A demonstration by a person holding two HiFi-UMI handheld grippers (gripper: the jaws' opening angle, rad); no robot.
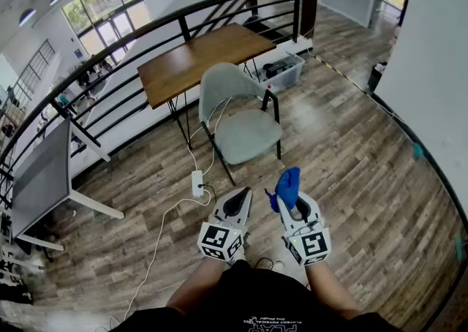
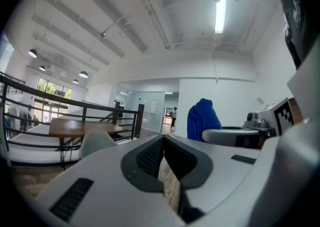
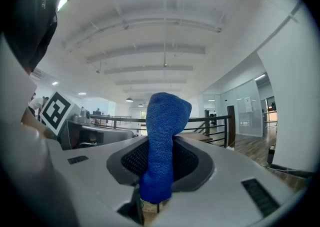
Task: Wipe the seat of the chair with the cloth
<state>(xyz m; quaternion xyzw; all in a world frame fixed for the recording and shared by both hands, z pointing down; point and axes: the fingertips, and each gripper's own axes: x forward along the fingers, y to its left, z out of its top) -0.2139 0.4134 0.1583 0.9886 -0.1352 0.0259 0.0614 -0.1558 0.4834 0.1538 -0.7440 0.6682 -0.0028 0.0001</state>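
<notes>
A pale grey-green chair (image 1: 235, 115) stands on the wood floor ahead of me, its seat (image 1: 247, 136) bare. My right gripper (image 1: 293, 200) is shut on a blue cloth (image 1: 287, 186) that stands up from its jaws (image 3: 162, 143). My left gripper (image 1: 237, 202) is beside it, shut with nothing between the jaws. Both are held near my body, well short of the chair. In the left gripper view the blue cloth (image 2: 202, 119) shows at the right, and the chair back (image 2: 96, 143) low at the left.
A wooden table (image 1: 201, 60) stands behind the chair against a black railing (image 1: 146, 31). A white power strip (image 1: 197, 183) and its cable lie on the floor left of the chair. A clear storage box (image 1: 284, 71) sits under the table's right end. A white wall (image 1: 431, 67) rises at right.
</notes>
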